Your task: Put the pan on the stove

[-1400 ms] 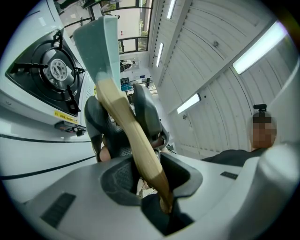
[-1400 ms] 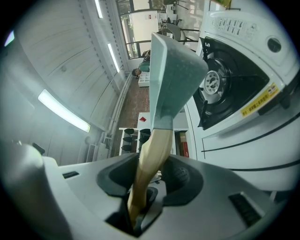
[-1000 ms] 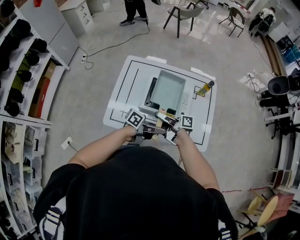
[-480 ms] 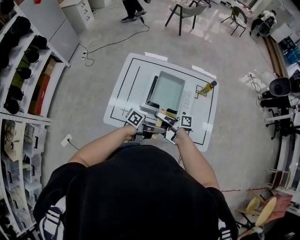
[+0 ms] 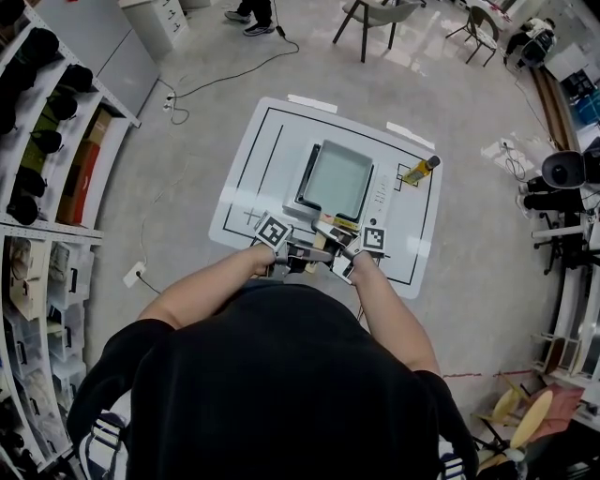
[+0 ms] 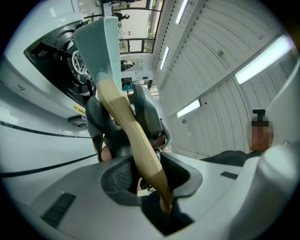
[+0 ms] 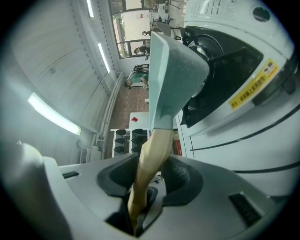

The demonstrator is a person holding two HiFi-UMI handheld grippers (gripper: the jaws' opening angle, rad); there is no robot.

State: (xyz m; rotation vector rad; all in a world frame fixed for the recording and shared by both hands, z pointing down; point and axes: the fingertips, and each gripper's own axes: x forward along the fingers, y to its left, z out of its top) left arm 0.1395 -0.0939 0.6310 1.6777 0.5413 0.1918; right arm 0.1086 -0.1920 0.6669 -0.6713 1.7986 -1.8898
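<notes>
A pale green rectangular pan [image 5: 335, 180] with a wooden handle [image 5: 315, 247] is over the stove [image 5: 304, 178] on the white table [image 5: 253, 159]. I cannot tell whether it touches the stove. My left gripper [image 5: 296, 253] and right gripper [image 5: 335, 259] face each other at the table's near edge, both shut on the handle. In the left gripper view the handle [image 6: 133, 140] runs between my jaws [image 6: 150, 185] up to the pan [image 6: 96, 42], beside the black burner [image 6: 61, 61]. The right gripper view shows the handle [image 7: 150, 161], my jaws [image 7: 143, 192], the pan [image 7: 173, 70] and the stove [image 7: 229, 56].
A yellow bottle [image 5: 419, 171] lies at the table's right, beside the stove's control panel [image 5: 380, 194]. Shelves [image 5: 42, 141] line the left wall. A chair [image 5: 380, 17] and a person's feet [image 5: 248, 14] are on the floor beyond the table, with a cable [image 5: 225, 80].
The head view has shifted a little, so the table sits slightly higher in the picture. Both grippers keep their hold on the handle, and the pan stays over the stove.
</notes>
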